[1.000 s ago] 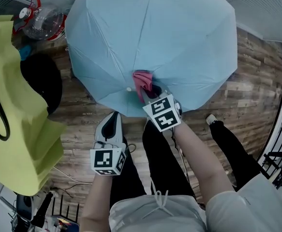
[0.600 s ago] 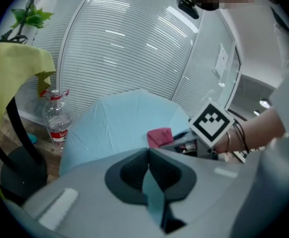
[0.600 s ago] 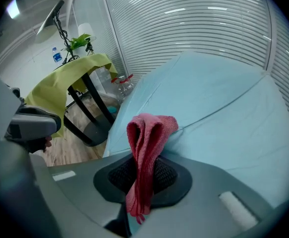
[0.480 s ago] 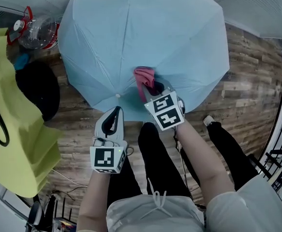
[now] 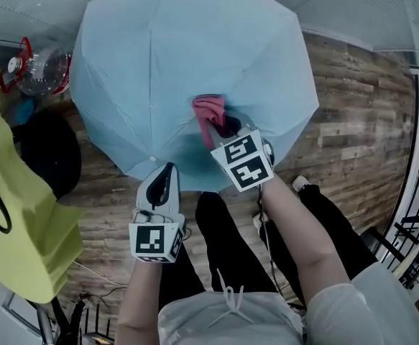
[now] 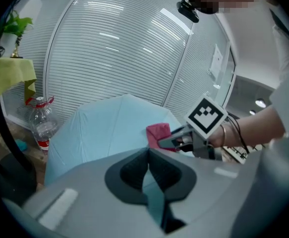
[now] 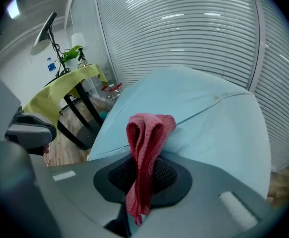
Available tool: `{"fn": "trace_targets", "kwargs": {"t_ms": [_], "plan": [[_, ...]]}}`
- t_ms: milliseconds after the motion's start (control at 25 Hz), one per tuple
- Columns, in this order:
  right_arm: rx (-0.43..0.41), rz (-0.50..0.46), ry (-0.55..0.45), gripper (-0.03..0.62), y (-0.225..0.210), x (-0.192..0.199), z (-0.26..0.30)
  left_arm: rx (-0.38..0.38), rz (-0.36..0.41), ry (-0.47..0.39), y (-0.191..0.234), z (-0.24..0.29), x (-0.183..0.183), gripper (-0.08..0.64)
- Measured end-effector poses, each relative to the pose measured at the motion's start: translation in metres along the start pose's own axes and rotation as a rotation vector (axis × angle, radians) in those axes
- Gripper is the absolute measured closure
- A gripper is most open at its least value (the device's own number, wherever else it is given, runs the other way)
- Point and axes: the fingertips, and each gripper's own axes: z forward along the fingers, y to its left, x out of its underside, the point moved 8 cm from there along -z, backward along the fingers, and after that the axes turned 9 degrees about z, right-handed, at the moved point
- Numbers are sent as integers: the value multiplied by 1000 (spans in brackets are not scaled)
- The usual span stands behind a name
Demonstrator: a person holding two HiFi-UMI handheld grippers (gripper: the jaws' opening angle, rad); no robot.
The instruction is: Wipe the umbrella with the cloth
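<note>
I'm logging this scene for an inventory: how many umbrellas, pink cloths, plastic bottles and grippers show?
umbrella: 1
pink cloth: 1
plastic bottle: 1
grippers: 2 (left gripper, right gripper)
Total: 5

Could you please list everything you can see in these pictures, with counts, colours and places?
umbrella: one, light blue, open on the floor in front of the person
cloth: one, pink, on the umbrella's near side
bottle: one, clear with red trim, left of the umbrella
cover: one, yellow-green, draped at far left
round thing: one, black, between cover and umbrella
floor: brown wood planks
blinds: white, behind the umbrella
legs: two, black trousers, near the umbrella's near edge
left gripper: one, grey, jaws together at the umbrella's near edge
right gripper: one, grey, shut on the cloth
</note>
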Motion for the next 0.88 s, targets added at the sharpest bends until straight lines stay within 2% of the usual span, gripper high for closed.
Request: {"fn": "trace_targets", "kwargs": {"t_ms": [280, 560, 720, 880], "plan": [[34, -14, -19, 538, -37, -18, -21, 6, -24, -49, -22, 13, -29, 552], [107, 30, -46, 538, -59, -36, -30, 83, 6, -74, -27, 19, -49, 552], [114, 29, -43, 538, -69, -42, -33, 109, 55, -56, -30, 18, -53, 552], [91, 14, -52, 538, -85, -51, -38, 87, 53, -47, -32, 31, -63, 552]]}}
